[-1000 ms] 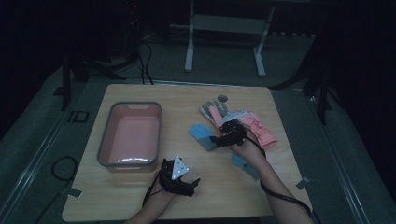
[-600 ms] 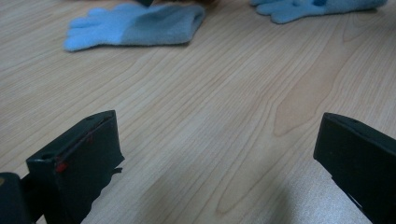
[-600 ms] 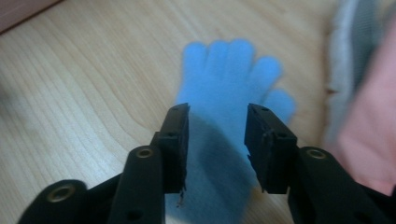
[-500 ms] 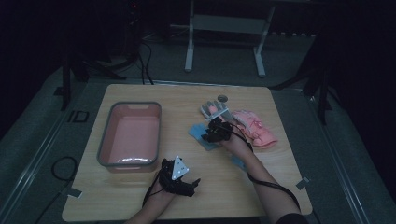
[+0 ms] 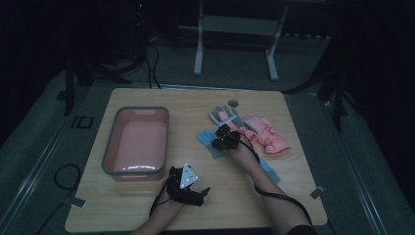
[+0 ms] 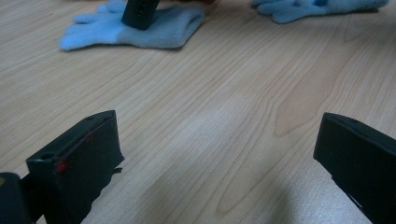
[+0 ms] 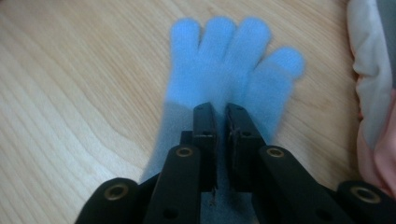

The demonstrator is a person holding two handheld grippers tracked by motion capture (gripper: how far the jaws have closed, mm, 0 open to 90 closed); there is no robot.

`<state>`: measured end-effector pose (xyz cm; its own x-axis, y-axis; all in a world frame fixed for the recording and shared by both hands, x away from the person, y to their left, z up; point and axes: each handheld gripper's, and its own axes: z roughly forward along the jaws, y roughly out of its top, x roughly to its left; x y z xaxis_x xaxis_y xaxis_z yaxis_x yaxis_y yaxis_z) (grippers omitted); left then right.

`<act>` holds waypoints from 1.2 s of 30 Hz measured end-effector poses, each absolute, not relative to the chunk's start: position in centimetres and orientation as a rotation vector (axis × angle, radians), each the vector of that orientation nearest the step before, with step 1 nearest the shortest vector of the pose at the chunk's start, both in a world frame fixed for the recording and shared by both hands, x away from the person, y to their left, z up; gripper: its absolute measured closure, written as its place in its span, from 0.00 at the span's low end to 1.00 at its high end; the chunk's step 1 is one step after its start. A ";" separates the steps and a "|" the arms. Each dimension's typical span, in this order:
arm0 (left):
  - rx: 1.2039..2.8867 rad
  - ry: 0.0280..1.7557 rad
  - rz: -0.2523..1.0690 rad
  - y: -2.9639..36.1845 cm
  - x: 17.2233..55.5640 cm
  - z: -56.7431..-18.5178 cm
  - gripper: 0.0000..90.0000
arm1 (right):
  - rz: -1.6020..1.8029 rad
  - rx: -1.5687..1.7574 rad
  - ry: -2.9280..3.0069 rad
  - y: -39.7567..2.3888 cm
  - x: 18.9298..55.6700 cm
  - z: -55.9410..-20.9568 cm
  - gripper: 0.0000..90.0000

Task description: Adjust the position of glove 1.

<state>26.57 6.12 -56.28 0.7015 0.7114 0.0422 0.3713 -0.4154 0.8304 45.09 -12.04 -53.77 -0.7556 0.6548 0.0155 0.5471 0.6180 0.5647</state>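
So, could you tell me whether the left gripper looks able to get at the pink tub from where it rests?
Probably yes. The left gripper rests with its jaws open on bare wood just in front of the pink tub, and nothing lies between them; the blue glove and the right gripper sit off to the side.

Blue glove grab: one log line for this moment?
right gripper: jaws just closing, pinching blue glove on table | left gripper: open, idle | bin: empty

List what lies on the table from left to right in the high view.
Pink tub with a grey rim → left gripper → blue glove pinched by the right gripper → pink gloves.
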 end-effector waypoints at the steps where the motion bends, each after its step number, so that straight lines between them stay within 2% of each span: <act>1: 2.040 0.828 0.498 6.1 26.6 -56.3 0.01 | 0.831 1.035 2.633 -12.1 44.9 -53.7 0.95; 10: 2.035 0.828 0.502 6.2 26.5 -56.3 0.01 | 0.963 1.211 2.463 -14.2 39.5 -49.2 0.96; 12: 2.032 0.830 0.501 6.1 26.5 -56.3 0.01 | 0.963 1.211 2.463 -14.2 39.5 -49.2 0.96; 14: 2.037 0.830 0.505 6.1 26.5 -56.3 0.01 | 0.973 1.258 2.387 -15.4 36.6 -48.0 0.96; 16: 2.037 0.829 0.506 6.1 26.5 -56.3 0.01 | 0.980 1.288 2.373 -15.7 35.5 -47.9 0.96; 23: 2.035 0.828 0.510 6.1 26.5 -56.3 0.01 | 0.993 1.398 2.314 -16.0 32.4 -49.3 0.96; 36: 2.044 0.818 0.511 6.1 26.5 -56.3 0.01 | 0.905 1.446 2.308 -15.8 31.2 -52.7 0.95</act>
